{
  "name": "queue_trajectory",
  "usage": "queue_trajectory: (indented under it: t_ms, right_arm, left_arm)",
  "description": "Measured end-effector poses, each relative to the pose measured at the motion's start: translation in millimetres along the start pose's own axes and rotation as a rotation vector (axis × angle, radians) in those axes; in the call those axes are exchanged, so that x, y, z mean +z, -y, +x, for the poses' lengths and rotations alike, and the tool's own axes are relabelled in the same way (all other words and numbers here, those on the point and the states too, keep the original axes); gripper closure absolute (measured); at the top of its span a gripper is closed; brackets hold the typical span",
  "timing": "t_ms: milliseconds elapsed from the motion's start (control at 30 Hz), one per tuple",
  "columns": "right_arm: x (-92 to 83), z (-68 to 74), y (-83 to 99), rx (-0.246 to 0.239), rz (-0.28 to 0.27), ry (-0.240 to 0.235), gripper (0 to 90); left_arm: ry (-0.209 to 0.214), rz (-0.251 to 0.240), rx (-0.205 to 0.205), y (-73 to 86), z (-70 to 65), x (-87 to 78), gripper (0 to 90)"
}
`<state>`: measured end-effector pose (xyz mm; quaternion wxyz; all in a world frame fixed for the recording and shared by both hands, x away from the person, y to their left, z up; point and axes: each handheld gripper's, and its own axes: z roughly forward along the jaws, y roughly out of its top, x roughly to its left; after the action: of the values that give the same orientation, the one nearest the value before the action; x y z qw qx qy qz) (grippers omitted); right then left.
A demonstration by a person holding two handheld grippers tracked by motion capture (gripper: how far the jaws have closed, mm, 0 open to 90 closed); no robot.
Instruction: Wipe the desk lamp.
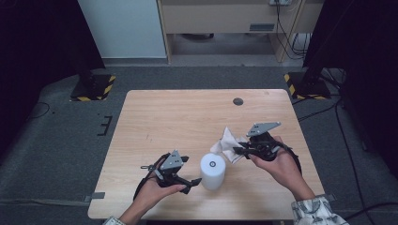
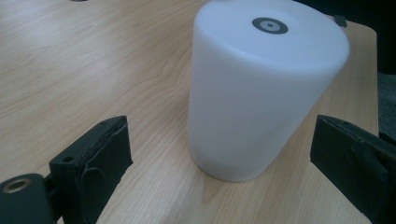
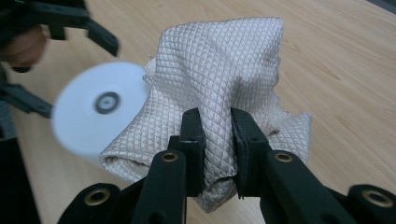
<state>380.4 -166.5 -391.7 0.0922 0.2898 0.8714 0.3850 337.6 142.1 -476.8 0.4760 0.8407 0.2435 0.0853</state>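
Beside the white cylinder (image 1: 213, 171), right claw (image 1: 237, 151) pinches cloth (image 1: 229, 143).

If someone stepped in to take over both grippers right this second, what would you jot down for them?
Right gripper: shut on the quilted white cloth, holding it bunched above the wooden table.
Left gripper: open, one jaw on each side of the white cylinder, pads not touching it.
The cylinder stands upright near the table's front edge, with the cloth just beside it.
Done: cloth picked up.
Left: probably steady the cylinder with the left gripper, then wipe it with the cloth.
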Motion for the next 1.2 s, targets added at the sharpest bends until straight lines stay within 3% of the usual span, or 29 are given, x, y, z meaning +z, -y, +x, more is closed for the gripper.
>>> queue_trajectory:
  t_ms: [100,200,300,433,667,767,1067,1200]
  right_arm:
    - [0.8,9.9,-8.9,-0.038,0.021,-0.021,76.3]
    - [3.8,23.5,-18.3,-0.085,0.042,-0.037,76.2]
    - [8.0,34.9,-26.5,-0.104,0.057,-0.038,76.2]
    - [19.4,42.4,-29.9,-0.116,0.107,-0.025,76.1]
    - [26.2,48.7,-36.9,-0.128,0.109,-0.023,76.1]
    - [29.8,48.7,-39.1,-0.133,0.115,-0.028,76.1]
    - [41.3,47.7,-40.6,-0.137,0.139,-0.032,76.0]
    - [43.6,53.4,-41.2,-0.168,0.140,-0.046,75.9]
  left_arm:
    - [0.020,-0.006,-0.002,-5.9,-2.7,6.3,5.2]
    - [0.025,0.005,0.026,-12.0,-11.3,12.1,4.7]
    - [0.003,0.014,0.037,-10.3,-14.4,16.0,5.1]
    - [0.004,-0.015,0.033,-5.1,-15.6,12.8,6.9]
    - [0.009,-0.039,0.067,-6.5,-19.8,12.2,10.2]
    - [0.023,-0.053,0.063,-6.5,-20.8,13.1,13.1]
    - [-0.006,-0.052,0.085,-5.3,-23.7,13.3,20.1]
    - [-0.010,-0.056,0.089,-5.3,-23.4,13.1,22.3]
